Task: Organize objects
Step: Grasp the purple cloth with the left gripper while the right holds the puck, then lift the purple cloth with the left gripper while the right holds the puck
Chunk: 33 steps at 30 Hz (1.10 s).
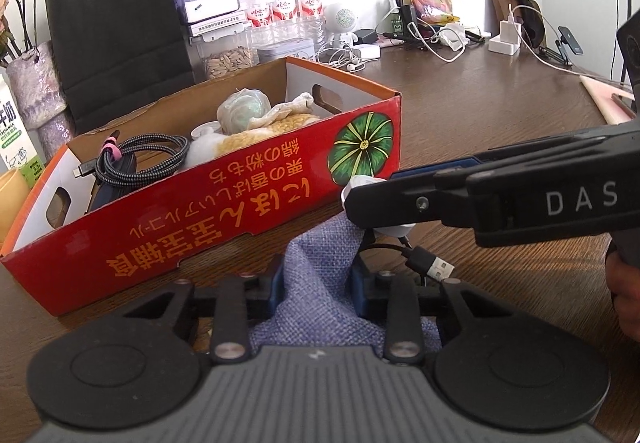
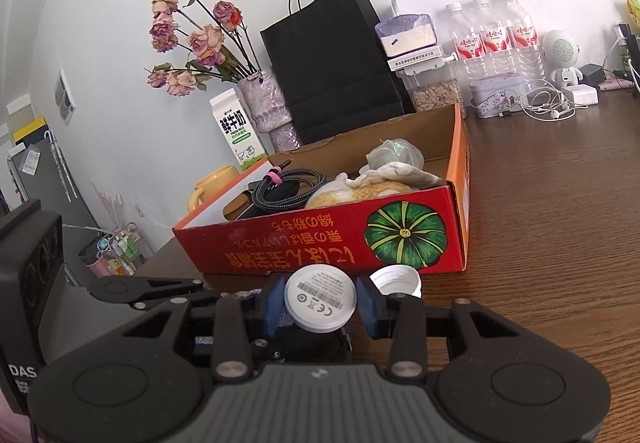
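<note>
Left wrist view: the left gripper (image 1: pixel 318 283) has its blue pads pinched onto a fold of blue-grey cloth pouch (image 1: pixel 320 263), apparently to steady or hold it open. No earlier picture shows how the jaws came there. The right gripper (image 2: pixel 320 303) is clamped across a round white charger puck (image 2: pixel 320 299), label side facing the camera, its black USB cable (image 1: pixel 430 263) trailing onto the wooden table (image 1: pixel 500 131). The puck hangs just above the pouch, probably for bagging. A white cap (image 2: pixel 396 281) lies just beside it. Behind stands the red cardboard box (image 1: pixel 224 223), already holding a braided cable (image 1: pixel 140 159) and wrapped bundles (image 1: pixel 256 115).
</note>
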Tool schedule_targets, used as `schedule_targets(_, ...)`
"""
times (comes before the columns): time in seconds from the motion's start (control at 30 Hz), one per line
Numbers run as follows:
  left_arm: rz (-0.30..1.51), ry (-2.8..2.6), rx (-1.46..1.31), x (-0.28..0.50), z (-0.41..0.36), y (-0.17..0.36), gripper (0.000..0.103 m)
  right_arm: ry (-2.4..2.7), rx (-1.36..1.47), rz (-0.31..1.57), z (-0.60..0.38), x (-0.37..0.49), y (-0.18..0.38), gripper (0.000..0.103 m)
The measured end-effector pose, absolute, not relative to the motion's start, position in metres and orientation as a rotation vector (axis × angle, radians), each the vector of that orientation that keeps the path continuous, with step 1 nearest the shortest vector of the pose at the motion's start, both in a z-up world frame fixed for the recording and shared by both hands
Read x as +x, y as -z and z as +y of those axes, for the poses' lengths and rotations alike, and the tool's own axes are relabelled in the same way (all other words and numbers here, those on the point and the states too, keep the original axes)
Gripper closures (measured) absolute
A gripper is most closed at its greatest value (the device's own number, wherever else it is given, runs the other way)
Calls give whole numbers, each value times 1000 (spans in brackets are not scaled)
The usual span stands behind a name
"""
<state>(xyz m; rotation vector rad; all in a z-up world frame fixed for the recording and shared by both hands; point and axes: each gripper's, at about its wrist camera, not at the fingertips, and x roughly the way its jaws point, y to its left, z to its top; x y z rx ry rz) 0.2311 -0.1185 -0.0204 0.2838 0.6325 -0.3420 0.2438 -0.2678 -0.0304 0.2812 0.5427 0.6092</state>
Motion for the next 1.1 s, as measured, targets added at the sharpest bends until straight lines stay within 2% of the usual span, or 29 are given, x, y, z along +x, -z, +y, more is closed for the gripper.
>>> schedule_targets(0.27,638,333,293,232,-121,22,73,-621,328,475,-279,237,25,65)
schedule_targets(0.6,630,277,242,229,-112,14,72,-549,312,482,-285,241,28,65)
schedule_targets(0.77,594,257,241,219,-104,3,65,-539,302,481,-284,240,29,65)
schedule_targets(0.8,593,261,240,218,-103,2,67,-539,301,480,-284,240,28,65)
schedule_targets(0.87,596,265,236,218,-101,0,84,-535,301,478,-284,239,28,65)
schedule_targets(0.93,590,262,230,216,-99,-2,92,-534,299,477,-284,239,28,65)
schedule_targets(1.1,567,249,208,211,-94,-9,93,-530,288,474,-282,238,29,65)
